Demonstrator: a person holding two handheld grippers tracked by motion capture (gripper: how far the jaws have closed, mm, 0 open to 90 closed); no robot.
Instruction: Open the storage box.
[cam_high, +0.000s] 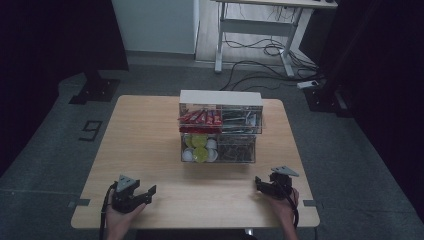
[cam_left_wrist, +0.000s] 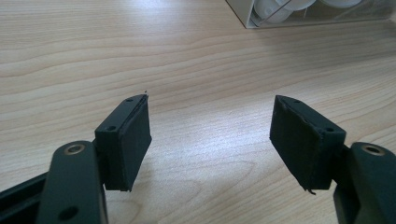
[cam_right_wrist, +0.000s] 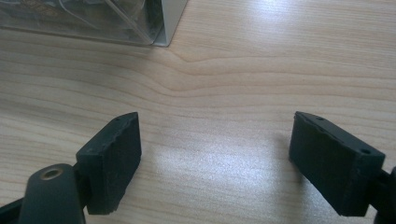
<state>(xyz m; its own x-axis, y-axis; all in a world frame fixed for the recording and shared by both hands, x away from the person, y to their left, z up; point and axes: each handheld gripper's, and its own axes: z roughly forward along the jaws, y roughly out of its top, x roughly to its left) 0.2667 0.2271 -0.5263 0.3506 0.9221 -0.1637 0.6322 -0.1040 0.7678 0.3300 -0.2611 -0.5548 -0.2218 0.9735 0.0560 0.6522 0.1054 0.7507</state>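
- Nearest the lens in the high view, two hands come up from the bottom edge, each carrying a tool over the near strip of the table (cam_high: 150, 150).
- Left tool (cam_high: 145, 192) sits at the near left, its jaws spread wide with only bare wood between them; the left gripper view confirms it (cam_left_wrist: 210, 126), pads well apart and pinching nothing.
- Right tool (cam_high: 260, 184) sits at the near right, jaws also spread; the right gripper view (cam_right_wrist: 215, 144) shows both black pads standing wide over pale wood grain, nothing gripped.
- Both tools hang low over the wood, well apart from each other.
- Between and beyond them, mid-table, stands a clear two-tier organizer (cam_high: 220, 127) with a white top, well clear of either tool.
- Upper left compartment holds red packets (cam_high: 199, 118); upper right holds dark items I can't quite make out at this size.
- Lower left compartment holds round white and green capsules (cam_high: 199, 148); the lower right contents look like small dark wrapped pieces, hard to say.
- In the left gripper view a corner of the organizer (cam_left_wrist: 261, 21) peeks in at the top with white rounds inside.
- In the right gripper view its clear wall (cam_right_wrist: 116, 28) shows at the top left.
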